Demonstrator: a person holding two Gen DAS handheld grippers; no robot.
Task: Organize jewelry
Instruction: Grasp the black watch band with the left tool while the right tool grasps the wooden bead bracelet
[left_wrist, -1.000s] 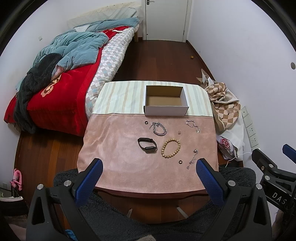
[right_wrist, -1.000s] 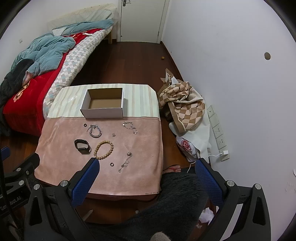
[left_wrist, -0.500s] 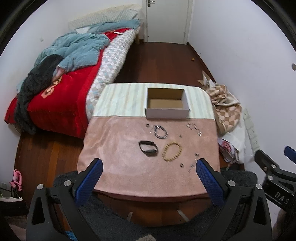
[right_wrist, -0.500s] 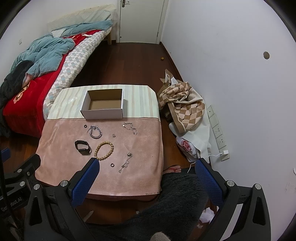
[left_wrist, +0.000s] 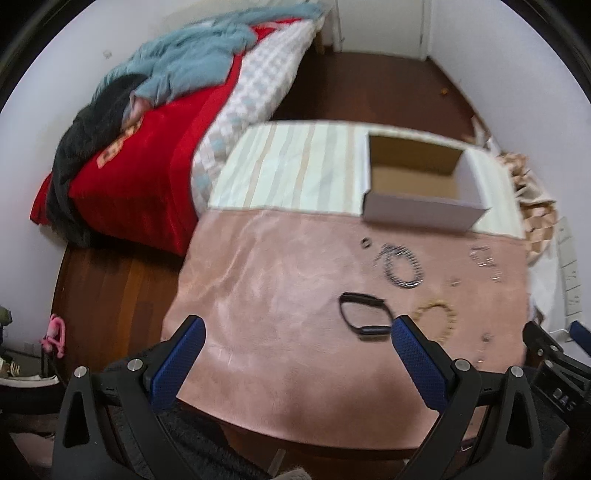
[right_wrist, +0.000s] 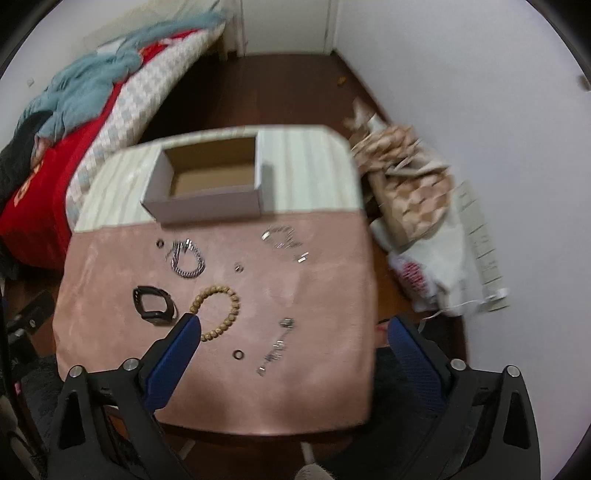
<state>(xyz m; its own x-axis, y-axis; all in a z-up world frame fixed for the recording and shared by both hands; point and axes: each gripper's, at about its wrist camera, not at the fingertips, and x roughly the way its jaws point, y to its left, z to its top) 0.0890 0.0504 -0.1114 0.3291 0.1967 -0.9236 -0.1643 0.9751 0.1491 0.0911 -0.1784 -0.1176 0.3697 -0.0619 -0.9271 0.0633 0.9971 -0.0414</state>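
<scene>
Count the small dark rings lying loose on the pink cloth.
2. One dark ring lies just in front of the box, left of the silver chain bracelet. The other lies nearer the camera, below the wooden bead bracelet. Blur may hide others.

Matt cardboard box (right_wrist: 207, 192), shiny metal chain (right_wrist: 186, 260), wooden-bead bracelet (right_wrist: 218, 312) — all on soft pink cloth (right_wrist: 314, 387).

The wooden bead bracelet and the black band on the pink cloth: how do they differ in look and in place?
The bead bracelet is a string of round, light brown beads; the black band is one smooth, dark strap with a thicker part. The bracelet lies in an open curve; the band makes a closed, flattened loop. The band lies left of the bracelet. Both lie flat on the pink cloth, outside the cardboard box, and neither is held.
</scene>
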